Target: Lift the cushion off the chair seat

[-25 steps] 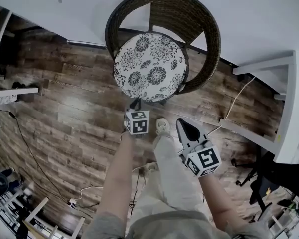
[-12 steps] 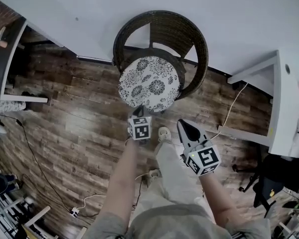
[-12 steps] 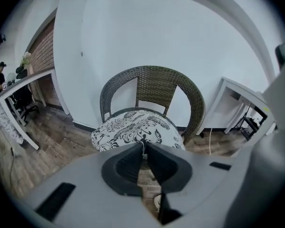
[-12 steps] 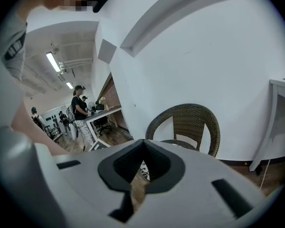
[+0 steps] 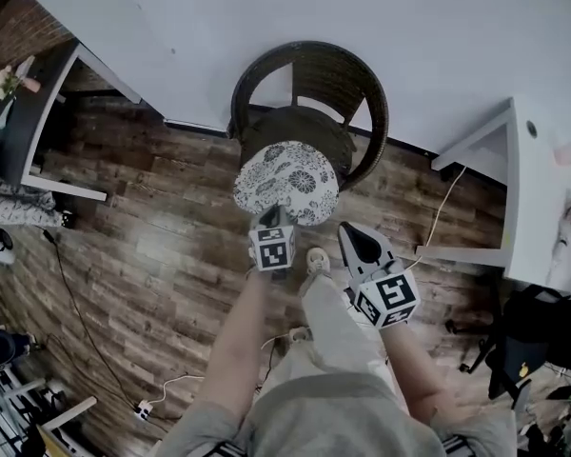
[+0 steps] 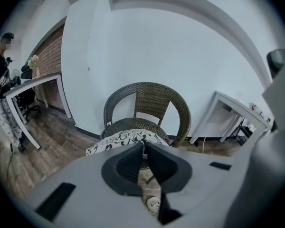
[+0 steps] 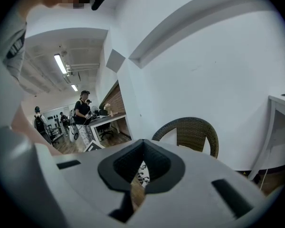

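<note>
Two jaw sets narrow: left gripper [image 5: 273, 211] clamped on floral cushion [image 5: 287, 181] rim, clear above wicker chair [image 5: 316, 72] seat; right gripper [image 5: 348, 233] together, empty.

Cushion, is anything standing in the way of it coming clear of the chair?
Nothing visible does. The left gripper holds the cushion by its near edge, tilted up at the open front of the chair; the wicker back and arms curve behind it.

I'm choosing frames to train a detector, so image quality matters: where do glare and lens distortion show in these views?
Head view: pale sheen on the wooden floor left of the chair; the cushion print reads sharp. Left gripper view: black corners, and the wall ledge bows into an arc. Right gripper view: same bowing, and the ceiling lights glare white.
</note>
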A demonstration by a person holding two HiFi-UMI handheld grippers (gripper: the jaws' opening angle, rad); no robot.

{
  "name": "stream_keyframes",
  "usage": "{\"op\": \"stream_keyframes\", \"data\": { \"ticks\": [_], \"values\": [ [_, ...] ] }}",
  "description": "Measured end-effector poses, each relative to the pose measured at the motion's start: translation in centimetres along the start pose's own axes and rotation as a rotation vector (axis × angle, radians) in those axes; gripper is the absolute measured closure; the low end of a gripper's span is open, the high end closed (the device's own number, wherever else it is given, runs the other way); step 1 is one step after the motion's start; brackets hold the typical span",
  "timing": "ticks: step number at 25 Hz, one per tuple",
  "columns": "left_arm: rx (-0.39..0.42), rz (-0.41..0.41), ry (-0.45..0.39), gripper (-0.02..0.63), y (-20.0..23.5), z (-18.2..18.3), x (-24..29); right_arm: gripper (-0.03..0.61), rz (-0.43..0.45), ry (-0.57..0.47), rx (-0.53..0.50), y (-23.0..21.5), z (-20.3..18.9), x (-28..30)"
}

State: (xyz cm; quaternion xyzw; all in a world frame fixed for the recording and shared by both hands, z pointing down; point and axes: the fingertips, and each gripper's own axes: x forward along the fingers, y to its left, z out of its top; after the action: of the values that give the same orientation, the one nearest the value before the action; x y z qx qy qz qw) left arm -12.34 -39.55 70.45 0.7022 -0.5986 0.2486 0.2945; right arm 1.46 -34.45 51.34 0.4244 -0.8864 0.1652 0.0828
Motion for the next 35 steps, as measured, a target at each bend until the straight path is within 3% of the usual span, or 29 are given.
{"op": "stream_keyframes", "data": {
  "ticks": [10, 24, 35],
  "values": [
    [-0.006, -0.028, -0.096, 0.589, -1.9, 2.8, -8.2, 0.577, 0.01, -0.017, -0.043, 4.5, 1.7, -5.5],
    [0.054, -0.069, -0.252, 0.589, -4.1, 2.9, -21.1, 0.577, 0.016, -0.069, -0.13, 11.5, 2.8, -13.4],
    [-0.029, -0.118, -0.365, 0.589, -4.1, 1.7, -31.9, 0.577, 0.014, -0.102, -0.169, 16.6, 1.9, -18.6]
  ]
}}
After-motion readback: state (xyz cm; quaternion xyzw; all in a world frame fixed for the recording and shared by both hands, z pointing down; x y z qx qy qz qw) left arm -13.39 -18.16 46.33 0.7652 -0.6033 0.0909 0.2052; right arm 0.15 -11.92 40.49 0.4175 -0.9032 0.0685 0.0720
